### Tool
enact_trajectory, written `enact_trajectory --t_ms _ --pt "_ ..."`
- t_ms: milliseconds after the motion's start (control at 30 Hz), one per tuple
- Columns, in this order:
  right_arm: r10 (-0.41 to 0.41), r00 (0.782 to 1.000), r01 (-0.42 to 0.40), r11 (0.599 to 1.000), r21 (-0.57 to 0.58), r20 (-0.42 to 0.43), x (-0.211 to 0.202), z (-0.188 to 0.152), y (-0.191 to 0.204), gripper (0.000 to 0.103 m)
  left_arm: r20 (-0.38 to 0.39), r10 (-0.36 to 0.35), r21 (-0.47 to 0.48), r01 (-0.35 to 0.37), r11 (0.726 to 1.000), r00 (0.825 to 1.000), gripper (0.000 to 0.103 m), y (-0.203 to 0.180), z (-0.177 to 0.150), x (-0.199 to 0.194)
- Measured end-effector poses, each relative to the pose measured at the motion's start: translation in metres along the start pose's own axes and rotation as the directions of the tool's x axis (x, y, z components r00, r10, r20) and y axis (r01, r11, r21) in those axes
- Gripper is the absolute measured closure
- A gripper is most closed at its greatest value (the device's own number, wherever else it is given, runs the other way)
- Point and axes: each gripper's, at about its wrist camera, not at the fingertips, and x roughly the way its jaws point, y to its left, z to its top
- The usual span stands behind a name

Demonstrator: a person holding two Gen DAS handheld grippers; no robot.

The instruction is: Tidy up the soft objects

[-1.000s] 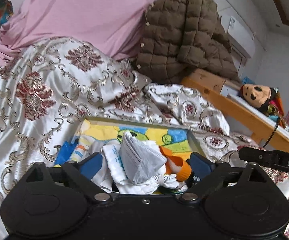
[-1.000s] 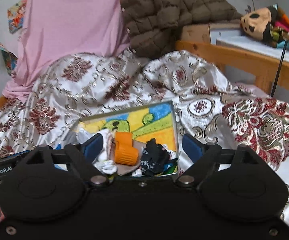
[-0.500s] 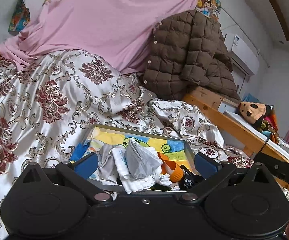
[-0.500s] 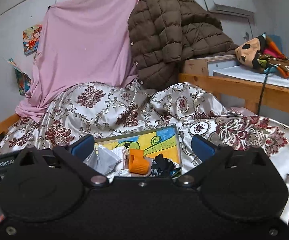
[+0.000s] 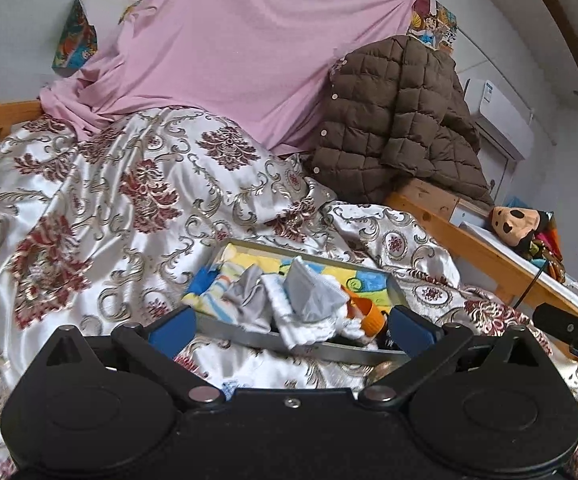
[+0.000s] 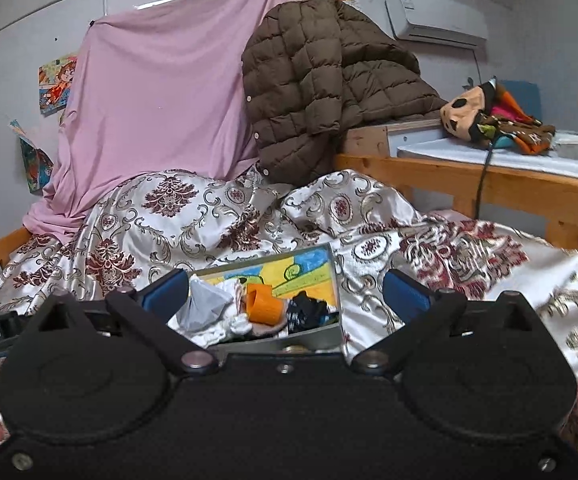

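Two grippers, left gripper (image 5: 291,322) and right gripper (image 6: 287,290), both spread wide, holding nothing. Soft items (grey mask (image 5: 309,290), orange piece (image 6: 263,306)) heaped in tray (image 5: 329,350) on bed (image 5: 101,208), lower centre.

Both wrist views—same tray (image 5: 301,350) (image 6: 321,334)

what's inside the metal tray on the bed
The tray holds a heap of soft things: a grey cloth, white cloths, an orange piece, a dark sock. Anything beneath the heap is hidden.
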Motion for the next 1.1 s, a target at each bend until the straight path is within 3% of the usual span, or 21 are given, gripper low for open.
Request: enact_trajectory --t_ms 567,833,1100 --pt "-0.065 0.992 0.065 0.998 -0.006 -0.111 -0.078 -0.057 0.018 0.001 -0.074 0.07 0.044 -0.067 0.997 0.995 0.001 0.007 -0.046 -0.058" --pt "-0.096 0.983 0.095 0.995 -0.014 -0.158 -0.093 -0.074 0.029 0.001 -0.107 0.13 0.095 -0.12 0.988 0.986 0.001 0.003 -0.066 -0.076" --pt "-0.102 0.978 0.098 0.995 -0.031 -0.182 -0.108 -0.089 0.036 0.001 -0.123 0.153 0.075 -0.145 0.987 0.981 0.001 0.007 -0.07 -0.083"
